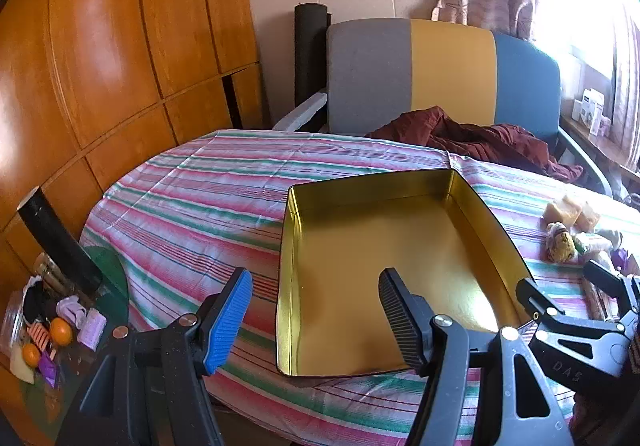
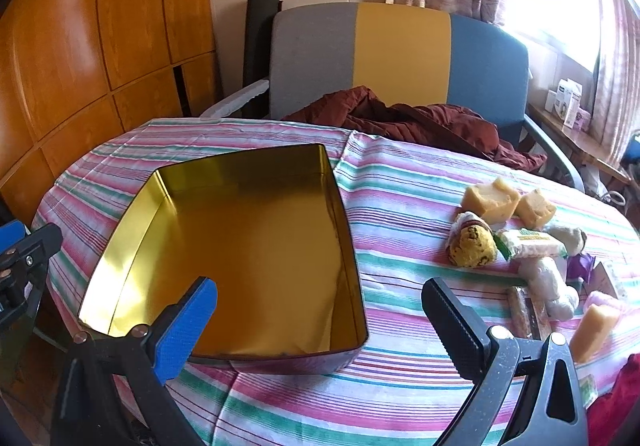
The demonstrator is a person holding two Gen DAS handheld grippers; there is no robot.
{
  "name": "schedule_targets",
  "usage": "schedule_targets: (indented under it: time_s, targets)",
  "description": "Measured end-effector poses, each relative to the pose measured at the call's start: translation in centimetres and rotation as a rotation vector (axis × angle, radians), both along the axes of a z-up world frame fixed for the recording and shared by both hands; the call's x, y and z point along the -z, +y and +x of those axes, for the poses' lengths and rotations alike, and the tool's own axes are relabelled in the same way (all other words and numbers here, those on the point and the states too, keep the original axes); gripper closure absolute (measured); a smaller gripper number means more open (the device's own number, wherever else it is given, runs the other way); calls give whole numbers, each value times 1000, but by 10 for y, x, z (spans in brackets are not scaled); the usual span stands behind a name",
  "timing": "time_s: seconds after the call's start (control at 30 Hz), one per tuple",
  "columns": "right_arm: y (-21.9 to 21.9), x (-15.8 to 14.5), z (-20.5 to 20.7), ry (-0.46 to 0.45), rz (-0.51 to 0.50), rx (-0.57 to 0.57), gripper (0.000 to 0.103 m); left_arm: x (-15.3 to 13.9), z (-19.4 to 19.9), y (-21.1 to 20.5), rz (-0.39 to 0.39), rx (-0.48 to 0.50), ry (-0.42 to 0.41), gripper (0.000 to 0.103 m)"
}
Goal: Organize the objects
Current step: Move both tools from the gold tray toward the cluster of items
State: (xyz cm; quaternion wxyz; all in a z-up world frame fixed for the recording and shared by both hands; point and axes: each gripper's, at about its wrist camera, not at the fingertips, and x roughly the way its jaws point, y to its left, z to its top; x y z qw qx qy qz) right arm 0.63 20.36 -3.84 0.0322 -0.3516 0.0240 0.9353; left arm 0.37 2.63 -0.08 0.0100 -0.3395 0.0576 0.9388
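An empty gold-lined tin box (image 1: 460, 206) (image 2: 132, 214) sits on the striped tablecloth. A pile of wrapped snacks and yellow blocks (image 2: 516, 238) lies to its right, also seen at the right edge of the left wrist view (image 1: 576, 234). My left gripper (image 1: 316, 298) is open and empty, hovering over the box's near left rim. My right gripper (image 2: 320, 306) is open and empty, above the box's near right corner. The right gripper's body shows in the left wrist view (image 1: 576, 330).
A grey, yellow and blue chair (image 2: 400, 58) with a dark red cloth (image 2: 420, 118) stands behind the table. A wooden cabinet (image 1: 100, 66) is on the left. A low glass side table (image 1: 60, 322) holds small items and a black cylinder.
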Motion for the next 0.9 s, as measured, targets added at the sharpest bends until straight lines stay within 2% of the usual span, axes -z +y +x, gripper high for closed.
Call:
schedule_targets:
  time_s: [0.53,0.63,0.77,0.83,0.9]
  targets:
    - [42,-2,9,4,-23,88,0,-1,-3,39,-38,120,-5,36]
    - [56,-1,13,-7,-31,122,0,1,-6,49,22,218,-55,36]
    - [84,0,23,-22,-34,194,0,7,-12,63,216,392,-172,36]
    - [101,0,31,-28,-32,234,0,10,-12,75,223,431,-205,36]
    - [117,0,39,-39,-42,267,0,11,-7,92,187,472,-206,36]
